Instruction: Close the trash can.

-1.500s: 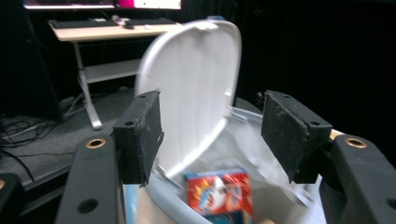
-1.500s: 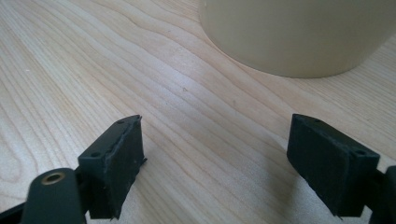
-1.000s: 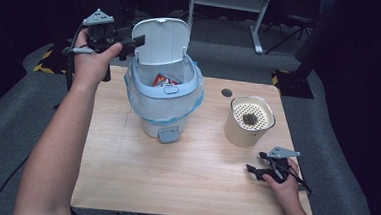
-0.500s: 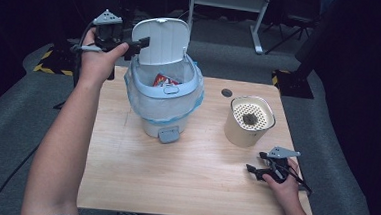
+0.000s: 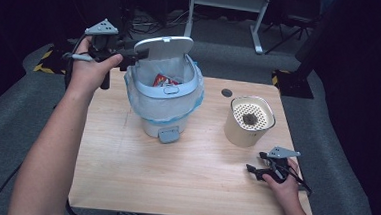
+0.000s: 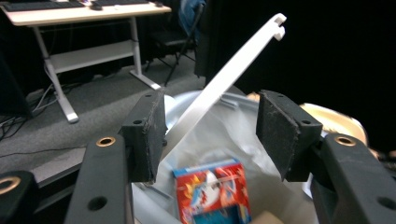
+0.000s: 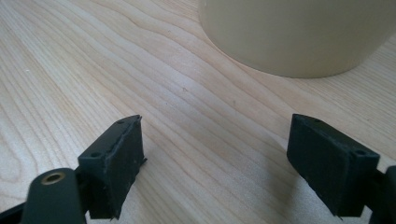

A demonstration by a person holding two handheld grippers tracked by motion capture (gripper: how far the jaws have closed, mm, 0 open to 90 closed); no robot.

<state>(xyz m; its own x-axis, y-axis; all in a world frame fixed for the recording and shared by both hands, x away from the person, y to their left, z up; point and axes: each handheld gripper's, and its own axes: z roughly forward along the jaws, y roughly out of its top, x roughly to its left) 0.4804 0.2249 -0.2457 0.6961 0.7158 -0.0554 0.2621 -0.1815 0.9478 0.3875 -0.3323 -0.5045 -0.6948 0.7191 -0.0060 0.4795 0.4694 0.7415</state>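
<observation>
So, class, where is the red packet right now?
In the high view the red packet lies inside the lined white bin at the table's back left, under its raised lid. The left gripper view shows it below the open left gripper.

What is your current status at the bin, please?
Left gripper open at bin lid, jaws just closing, lid half up. Right gripper open, resting on table. Nothing obstructing.

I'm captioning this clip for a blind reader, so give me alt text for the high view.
A person's left tongs reach the raised lid of a small white bin lined with a blue bag on a wooden table. The right tongs rest open on the table near a cream canister.
</observation>
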